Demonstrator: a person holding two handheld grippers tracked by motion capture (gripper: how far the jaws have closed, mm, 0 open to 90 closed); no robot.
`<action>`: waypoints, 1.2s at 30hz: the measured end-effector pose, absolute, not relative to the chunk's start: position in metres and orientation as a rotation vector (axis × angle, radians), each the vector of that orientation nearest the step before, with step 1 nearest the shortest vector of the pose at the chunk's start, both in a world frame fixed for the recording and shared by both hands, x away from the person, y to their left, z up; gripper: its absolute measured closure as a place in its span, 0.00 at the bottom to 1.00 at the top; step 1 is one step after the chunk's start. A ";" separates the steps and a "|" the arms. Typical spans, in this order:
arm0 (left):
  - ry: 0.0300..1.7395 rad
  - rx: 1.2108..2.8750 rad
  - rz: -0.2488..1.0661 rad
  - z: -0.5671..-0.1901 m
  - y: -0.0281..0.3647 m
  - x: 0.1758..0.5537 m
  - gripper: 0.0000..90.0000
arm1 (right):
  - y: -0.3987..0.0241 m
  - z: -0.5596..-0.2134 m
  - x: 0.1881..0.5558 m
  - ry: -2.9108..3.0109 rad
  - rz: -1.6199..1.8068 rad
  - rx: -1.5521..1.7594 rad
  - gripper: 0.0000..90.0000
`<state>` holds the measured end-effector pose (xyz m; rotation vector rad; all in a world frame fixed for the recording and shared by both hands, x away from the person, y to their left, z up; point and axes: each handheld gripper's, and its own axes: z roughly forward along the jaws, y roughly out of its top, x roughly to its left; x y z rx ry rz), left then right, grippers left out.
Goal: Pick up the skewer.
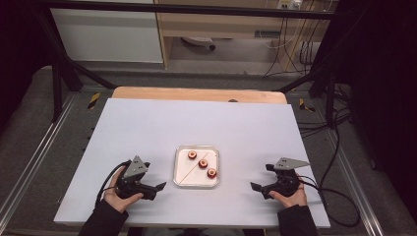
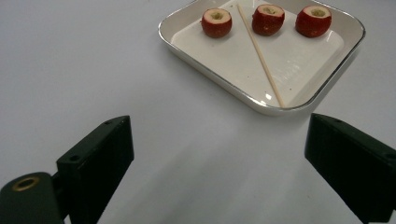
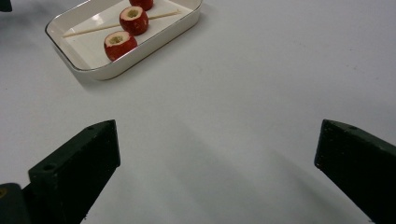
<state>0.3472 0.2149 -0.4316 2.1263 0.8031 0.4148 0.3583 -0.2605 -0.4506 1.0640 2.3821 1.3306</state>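
White tabletop (image 1: 162,123) bearing a shallow white square tray (image 1: 179,169) at centre front. Within the tray, three cored red fruits (image 1: 202,163) lie in a diagonal row, with a thin wooden skewer (image 1: 189,170) lying aslant among them. Left gripper (image 1: 158,187) rests near the tray's left side, right gripper (image 1: 255,187) farther off to its right; both have jaws spread wide, holding nothing.

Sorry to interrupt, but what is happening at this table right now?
A person holds a left gripper and a right gripper, both open and empty, resting on the table either side of a white tray. In the tray lie three red cored fruits and a wooden skewer, all untouched.
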 end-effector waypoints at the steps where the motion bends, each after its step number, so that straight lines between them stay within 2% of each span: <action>1: 0.806 2.121 0.412 -0.431 0.214 0.347 0.09 | -0.260 -0.451 0.358 2.381 1.331 1.066 0.01; 13: 0.813 2.130 0.414 -0.417 0.190 0.354 0.09 | -0.260 -0.451 0.358 2.382 1.327 1.069 0.01; 21: 0.828 2.154 0.414 -0.414 0.162 0.363 0.14 | -0.260 -0.451 0.358 2.385 1.325 1.072 0.01; 29: 0.854 2.195 0.400 -0.420 0.134 0.372 0.26 | -0.260 -0.451 0.359 2.386 1.324 1.066 0.01; 34: 0.876 2.212 0.377 -0.428 0.121 0.376 0.38 | -0.260 -0.451 0.358 2.384 1.327 1.070 0.01; 35: 0.883 2.214 0.363 -0.430 0.119 0.377 0.44 | -0.260 -0.451 0.358 2.384 1.325 1.065 0.01; 36: 0.883 2.216 0.355 -0.431 0.118 0.377 0.44 | -0.260 -0.451 0.358 2.384 1.325 1.065 0.01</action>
